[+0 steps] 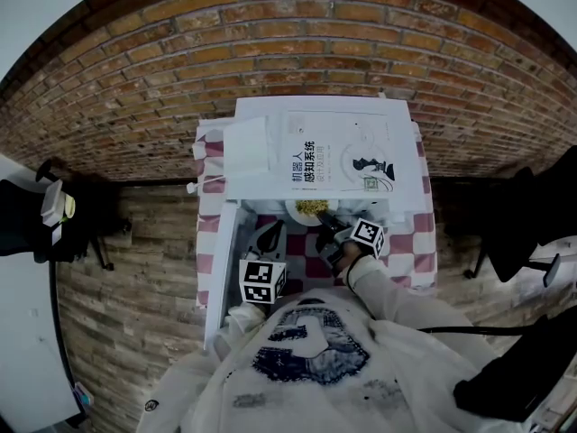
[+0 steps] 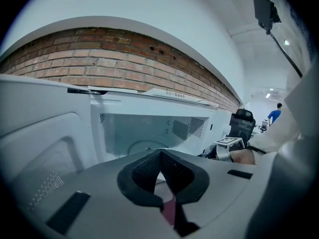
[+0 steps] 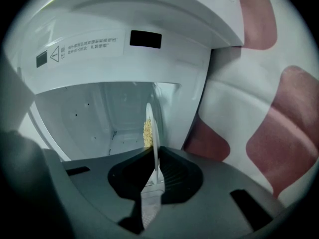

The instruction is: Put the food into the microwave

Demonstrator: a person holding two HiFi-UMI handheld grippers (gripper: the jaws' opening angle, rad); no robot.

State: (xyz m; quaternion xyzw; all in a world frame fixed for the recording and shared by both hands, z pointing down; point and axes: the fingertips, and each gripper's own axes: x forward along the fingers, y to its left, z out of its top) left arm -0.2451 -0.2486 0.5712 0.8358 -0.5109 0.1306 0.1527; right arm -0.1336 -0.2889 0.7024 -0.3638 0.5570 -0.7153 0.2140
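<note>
Right hand-held gripper (image 3: pixel 152 180): holds plate (image 3: pixel 156 133) rim.
Left hand-held gripper (image 2: pixel 163 183): closed, empty.
Tip: keep food (image 3: pixel 147 132) level, slide deep into microwave (image 3: pixel 89 113).

- The plate of food (image 1: pixel 311 208): in the head view its far half is hidden under the microwave's (image 1: pixel 261 108) front edge.
- The warning label (image 3: pixel 92 47) above the microwave's opening: print too small to read.
- A person (image 2: pixel 274 114) far right of the microwave: too small to make out.

Right gripper (image 3: pixel 155 156) reaches forward on a sleeved arm (image 1: pixel 401 300), jaws clamped on the rim of a plate (image 3: pixel 154 128) — the plate held edge-on. Left gripper (image 2: pixel 160 156) sits nearer the body, jaws together, nothing between them.
</note>
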